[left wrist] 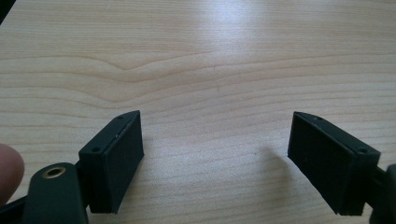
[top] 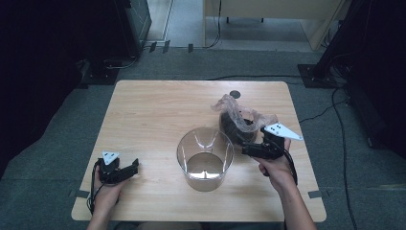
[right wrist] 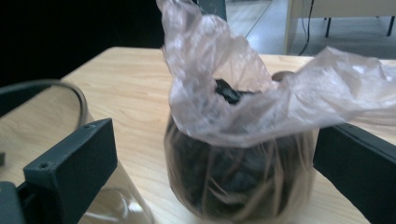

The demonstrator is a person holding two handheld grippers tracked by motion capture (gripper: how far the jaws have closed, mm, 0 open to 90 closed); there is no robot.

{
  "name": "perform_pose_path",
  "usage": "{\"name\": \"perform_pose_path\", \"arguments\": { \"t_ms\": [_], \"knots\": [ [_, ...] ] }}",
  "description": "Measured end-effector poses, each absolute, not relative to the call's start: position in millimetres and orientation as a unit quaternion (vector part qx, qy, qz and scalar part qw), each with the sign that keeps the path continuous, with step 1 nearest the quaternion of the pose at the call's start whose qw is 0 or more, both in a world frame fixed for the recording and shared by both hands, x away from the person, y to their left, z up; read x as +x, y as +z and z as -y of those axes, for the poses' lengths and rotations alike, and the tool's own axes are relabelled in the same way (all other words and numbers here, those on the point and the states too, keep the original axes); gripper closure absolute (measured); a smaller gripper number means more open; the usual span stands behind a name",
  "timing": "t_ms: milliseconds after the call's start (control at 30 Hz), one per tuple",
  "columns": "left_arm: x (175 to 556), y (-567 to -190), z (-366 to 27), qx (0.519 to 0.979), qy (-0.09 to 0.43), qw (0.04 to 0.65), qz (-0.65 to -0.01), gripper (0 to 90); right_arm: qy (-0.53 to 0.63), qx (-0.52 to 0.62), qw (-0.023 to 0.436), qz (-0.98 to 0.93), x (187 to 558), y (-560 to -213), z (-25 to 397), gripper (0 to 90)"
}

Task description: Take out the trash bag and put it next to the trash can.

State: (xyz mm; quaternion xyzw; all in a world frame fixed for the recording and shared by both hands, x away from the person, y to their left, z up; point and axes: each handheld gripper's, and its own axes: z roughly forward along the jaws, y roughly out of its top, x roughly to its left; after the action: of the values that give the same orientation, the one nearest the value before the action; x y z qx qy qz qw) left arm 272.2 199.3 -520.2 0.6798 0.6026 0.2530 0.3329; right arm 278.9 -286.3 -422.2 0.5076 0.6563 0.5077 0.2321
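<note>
A thin, see-through plastic bag (top: 238, 120) stands upright on the table (top: 153, 110), in its right half, about midway between the far and near edges. Its lower part is round and packed with dark stuff; its crumpled, pinkish top is open and flares upward and out to the sides. In the right gripper view the bag (right wrist: 243, 154) shows dark lumps pressed against the film, one black piece poking up at the mouth. It stands just beside a clear round container (top: 205, 158), on that container's far right.
</note>
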Motion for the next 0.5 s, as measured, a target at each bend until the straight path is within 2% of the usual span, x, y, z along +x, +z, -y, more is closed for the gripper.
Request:
{"name": "perform_pose_path", "arguments": {
  "t_ms": [500],
  "knots": [
    [272.2, -520.2, -198.4, 0.681, 0.255, 0.33, -0.602, 18.0, 0.463, 0.521, 0.24, -0.675, 258.1, -448.3, 304.5, 0.0]
  ]
}}
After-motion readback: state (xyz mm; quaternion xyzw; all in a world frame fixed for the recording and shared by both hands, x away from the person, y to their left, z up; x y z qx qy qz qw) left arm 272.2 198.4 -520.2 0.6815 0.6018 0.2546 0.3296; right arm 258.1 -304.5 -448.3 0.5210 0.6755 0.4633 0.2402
